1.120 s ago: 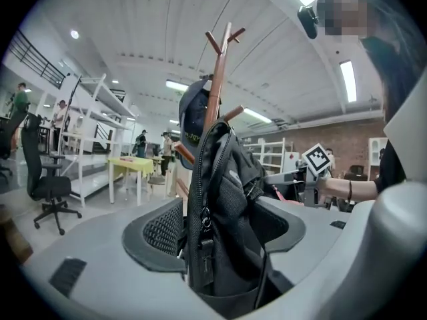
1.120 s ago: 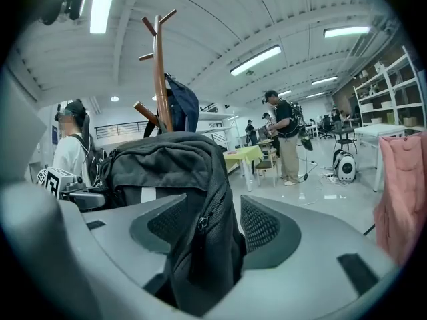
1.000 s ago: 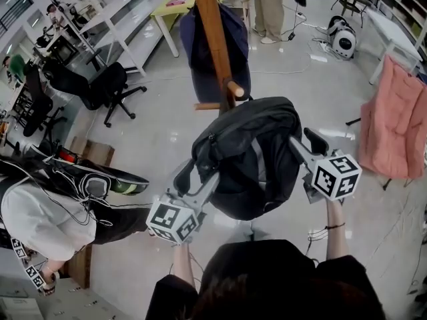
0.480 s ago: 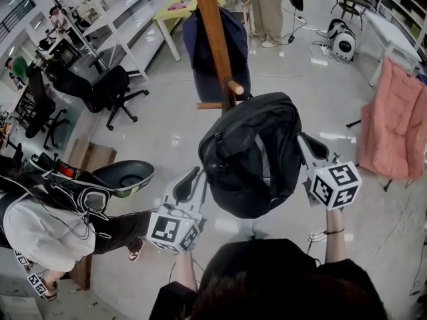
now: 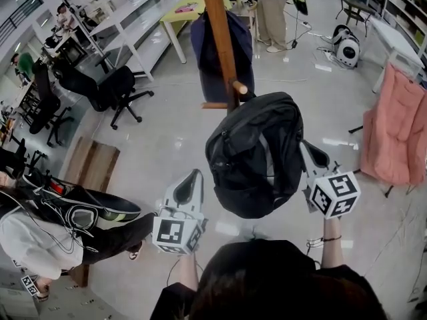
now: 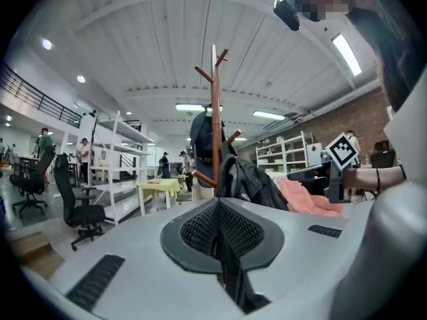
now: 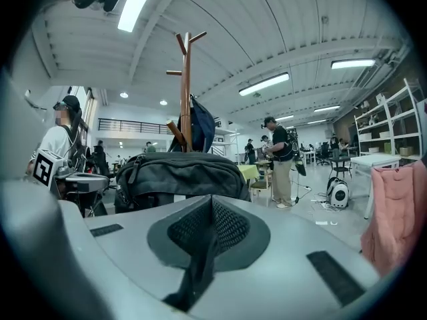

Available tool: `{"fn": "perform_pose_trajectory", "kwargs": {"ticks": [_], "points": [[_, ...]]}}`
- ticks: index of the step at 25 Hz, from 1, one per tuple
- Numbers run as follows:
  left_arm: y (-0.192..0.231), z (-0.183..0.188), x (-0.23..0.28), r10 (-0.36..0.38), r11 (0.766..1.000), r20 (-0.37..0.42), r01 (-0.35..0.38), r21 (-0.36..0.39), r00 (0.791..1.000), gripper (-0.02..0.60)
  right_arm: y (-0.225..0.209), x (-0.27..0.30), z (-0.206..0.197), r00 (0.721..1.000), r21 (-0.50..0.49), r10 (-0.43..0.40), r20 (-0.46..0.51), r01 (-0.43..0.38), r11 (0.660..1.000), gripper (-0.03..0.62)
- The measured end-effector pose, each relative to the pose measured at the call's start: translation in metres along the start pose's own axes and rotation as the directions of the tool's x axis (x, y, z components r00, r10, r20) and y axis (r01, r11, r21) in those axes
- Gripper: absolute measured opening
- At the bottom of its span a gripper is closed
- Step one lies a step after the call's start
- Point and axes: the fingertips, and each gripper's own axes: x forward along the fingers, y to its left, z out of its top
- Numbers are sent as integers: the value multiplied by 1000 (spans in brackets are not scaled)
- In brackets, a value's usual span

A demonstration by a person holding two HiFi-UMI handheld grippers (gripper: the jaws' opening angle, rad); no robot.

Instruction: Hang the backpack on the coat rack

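A black backpack (image 5: 257, 155) hangs by its top from a short peg (image 5: 239, 87) of the wooden coat rack (image 5: 220, 39). No gripper touches it. My left gripper (image 5: 192, 177) is just left of the pack's lower half. Its jaws have just been closing and now meet with nothing between them (image 6: 219, 209). My right gripper (image 5: 312, 151) is close beside the pack's right side. Its jaws have also just closed, empty (image 7: 212, 205). The backpack (image 7: 180, 175) fills the middle of the right gripper view, with the rack (image 7: 186, 92) behind it.
A dark blue garment (image 5: 217, 52) hangs on the rack's far side. A pink cloth (image 5: 393, 125) drapes a stand at right. Office chairs (image 5: 107, 89) and white shelving are at left. A person (image 5: 40, 232) crouches at lower left; another person (image 5: 273, 5) stands beyond the rack.
Both grippers have pulled back from the backpack's sides toward me, and their jaws have gone from wide open to shut. The backpack stays hanging on the peg.
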Motion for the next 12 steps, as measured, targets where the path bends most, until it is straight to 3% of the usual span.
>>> {"fn": "perform_pose_trajectory", "kwargs": {"ticks": [12], "points": [[13,-3,2,62,998,12,-62,12,998,15,2,3,-2,999,-29,13,34,-12,1000,12]]}}
